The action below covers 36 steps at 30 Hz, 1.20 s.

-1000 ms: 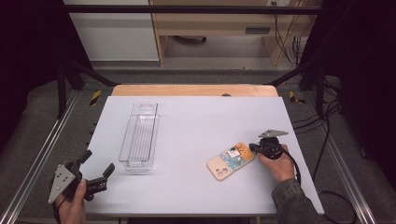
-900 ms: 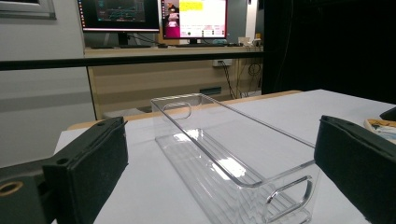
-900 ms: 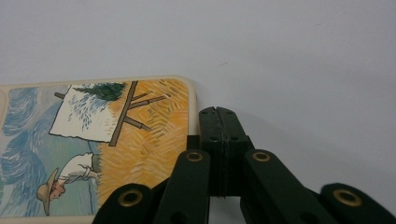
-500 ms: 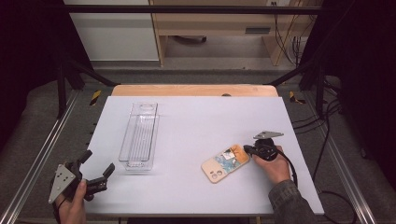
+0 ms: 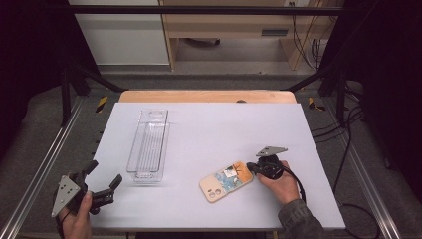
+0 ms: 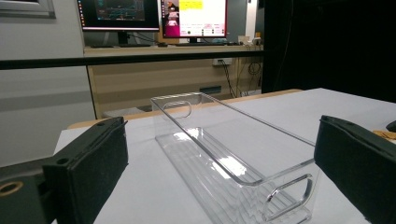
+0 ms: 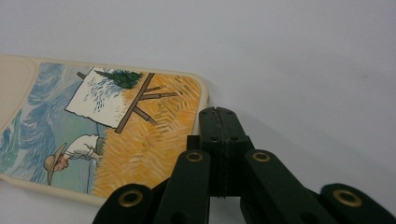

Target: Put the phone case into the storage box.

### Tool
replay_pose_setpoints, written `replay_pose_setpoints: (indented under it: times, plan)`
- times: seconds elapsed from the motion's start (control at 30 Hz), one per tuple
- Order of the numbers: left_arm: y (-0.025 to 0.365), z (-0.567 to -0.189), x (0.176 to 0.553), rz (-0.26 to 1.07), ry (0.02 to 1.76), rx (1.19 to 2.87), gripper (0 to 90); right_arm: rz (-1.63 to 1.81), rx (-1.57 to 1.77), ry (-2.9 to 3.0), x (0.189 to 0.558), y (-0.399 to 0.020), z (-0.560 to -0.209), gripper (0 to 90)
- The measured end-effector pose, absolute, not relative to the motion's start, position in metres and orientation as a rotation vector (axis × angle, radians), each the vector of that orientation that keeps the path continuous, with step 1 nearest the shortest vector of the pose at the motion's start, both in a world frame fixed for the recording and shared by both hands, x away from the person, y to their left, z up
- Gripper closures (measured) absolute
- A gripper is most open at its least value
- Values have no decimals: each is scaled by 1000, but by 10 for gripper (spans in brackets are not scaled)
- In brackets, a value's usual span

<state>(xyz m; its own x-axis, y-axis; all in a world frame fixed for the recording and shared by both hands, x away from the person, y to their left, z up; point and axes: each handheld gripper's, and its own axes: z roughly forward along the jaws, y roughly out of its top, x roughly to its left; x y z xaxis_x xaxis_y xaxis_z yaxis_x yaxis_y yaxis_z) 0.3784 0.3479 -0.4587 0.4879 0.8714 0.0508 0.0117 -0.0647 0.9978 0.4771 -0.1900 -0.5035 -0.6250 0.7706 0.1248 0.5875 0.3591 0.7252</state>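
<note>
on table's right, right gripper [image 5: 255, 169] lies low, jaws closed, tips against phone case [image 5: 227, 181]; left gripper [image 5: 102, 179] open.

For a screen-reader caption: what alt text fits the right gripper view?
The shut hand-held gripper meets the short edge of a phone case lying flat on a white table. The case shows a painter at an easel in a yellow field.
</note>
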Motion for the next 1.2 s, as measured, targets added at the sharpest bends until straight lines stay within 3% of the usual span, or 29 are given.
replay_pose_setpoints:
  times: [0.53, 0.9, 1.03, 1.2]
  plan:
    - [347, -458, 378, 853, 811, 1473, 26, 1155, 1154, 2437, 466, -163, -502, 900]
    - [348, -458, 377, 851, 812, 1469, 26, 1277, 1198, 2112, 452, -185, -489, 896]
    - [346, -458, 377, 847, 810, 1475, 25, 1356, 1202, 1970, 440, -200, -482, 706]
    - [343, -455, 375, 837, 800, 1482, 20, 1389, 1212, 1836, 423, -217, -476, 312]
